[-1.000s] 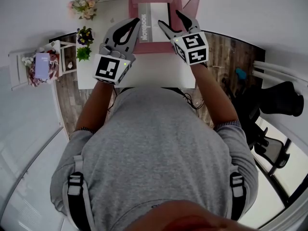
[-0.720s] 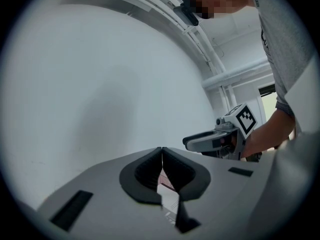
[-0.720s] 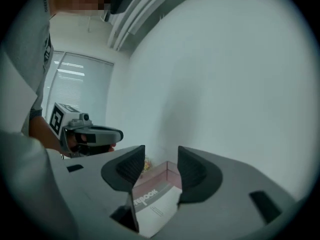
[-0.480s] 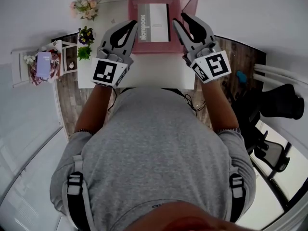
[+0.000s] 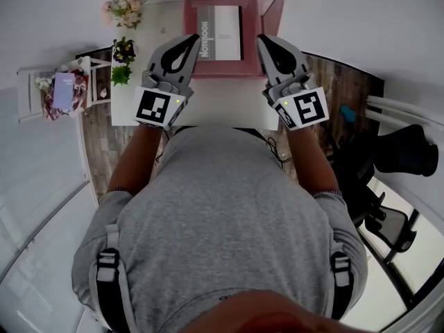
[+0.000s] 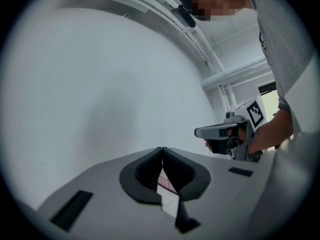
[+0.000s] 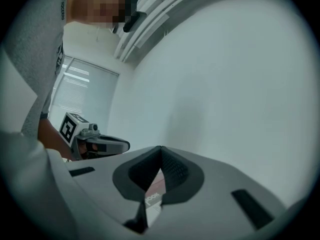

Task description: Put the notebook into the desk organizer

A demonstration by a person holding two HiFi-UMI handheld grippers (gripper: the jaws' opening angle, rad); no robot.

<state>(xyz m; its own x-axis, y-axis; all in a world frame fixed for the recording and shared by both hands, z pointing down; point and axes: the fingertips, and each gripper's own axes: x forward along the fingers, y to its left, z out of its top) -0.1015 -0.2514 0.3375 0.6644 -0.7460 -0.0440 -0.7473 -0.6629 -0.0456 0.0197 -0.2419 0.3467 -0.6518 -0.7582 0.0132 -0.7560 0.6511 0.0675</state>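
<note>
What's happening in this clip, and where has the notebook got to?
A person holds a two-jaw gripper in each hand over a white desk. The notebook lies flat inside the pink desk organizer at the desk's far side, so the placing looks done. Neither gripper holds anything. In the head view, the left gripper and right gripper flank the organizer, each with its jaws together and nothing between them.
</note>
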